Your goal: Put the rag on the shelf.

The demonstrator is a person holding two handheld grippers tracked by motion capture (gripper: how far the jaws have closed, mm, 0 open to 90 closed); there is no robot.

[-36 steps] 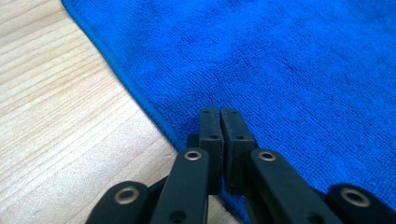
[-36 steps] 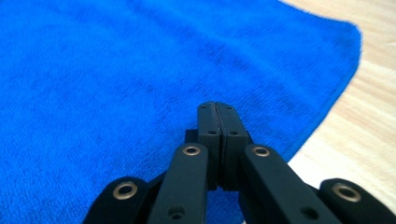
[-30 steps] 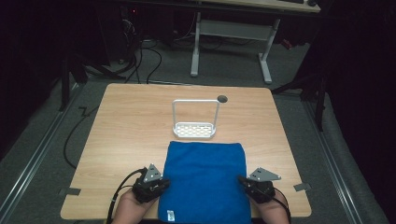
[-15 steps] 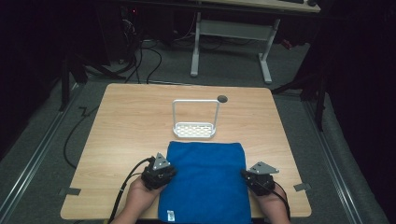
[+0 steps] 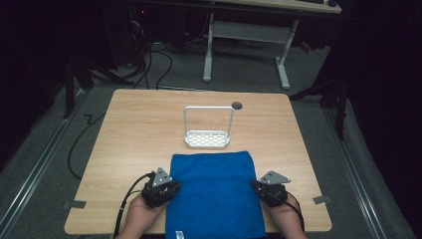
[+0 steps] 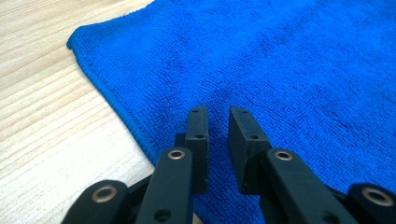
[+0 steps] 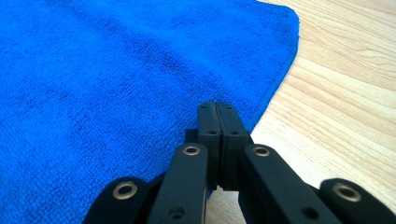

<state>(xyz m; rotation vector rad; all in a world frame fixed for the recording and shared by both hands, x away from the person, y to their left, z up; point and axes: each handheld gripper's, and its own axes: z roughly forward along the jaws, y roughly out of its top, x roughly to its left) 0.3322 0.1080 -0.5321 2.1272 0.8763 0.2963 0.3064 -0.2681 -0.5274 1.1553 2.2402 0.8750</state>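
Wooden tabletop [image 5: 129, 144] in a dark room; a white wire rack [image 5: 208, 130] stands beyond a flat blue towel [image 5: 214, 194]. Left gripper [image 6: 218, 122], jaws narrowly parted, rests over the towel's left edge; right gripper [image 7: 218, 116], jaws closed together, sits at its right edge.

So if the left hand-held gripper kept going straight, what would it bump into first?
Most likely the blue towel: the left hand-held gripper points low across it with jaws slightly apart, though depth is hard to judge.

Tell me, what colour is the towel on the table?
The towel is bright blue, clearest in the left gripper view.
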